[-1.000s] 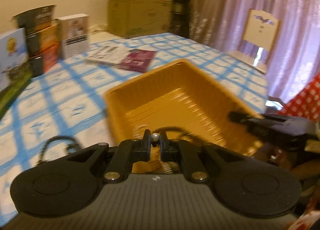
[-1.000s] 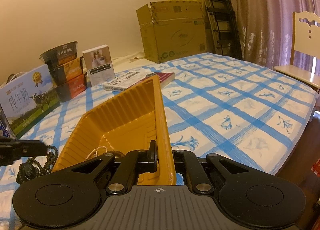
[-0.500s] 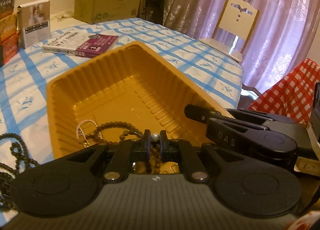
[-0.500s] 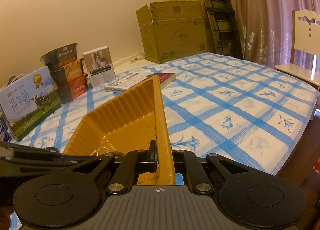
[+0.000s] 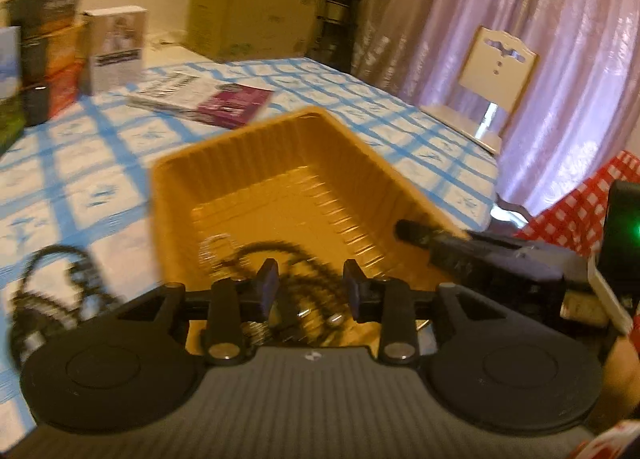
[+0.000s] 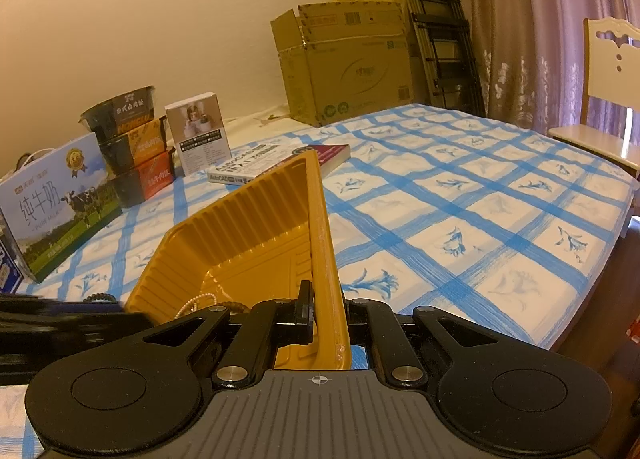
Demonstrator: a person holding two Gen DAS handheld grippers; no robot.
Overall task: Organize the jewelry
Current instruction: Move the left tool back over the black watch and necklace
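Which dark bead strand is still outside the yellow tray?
The looped dark bead strand on the checked cloth, left of the yellow tray; the other dark strand lies inside the tray.

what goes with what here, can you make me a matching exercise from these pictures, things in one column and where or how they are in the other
Things:
1. left gripper
2. right gripper
3. dark bead strand
4. book

States or places:
A. lying flat on the checked tablecloth beyond the tray's far corner
B. clamped on the yellow tray wall
C. on the cloth outside the tray
D. jaws apart, just been opening, over jewelry in the tray

Pairs: 1-D, 2-B, 3-C, 4-A
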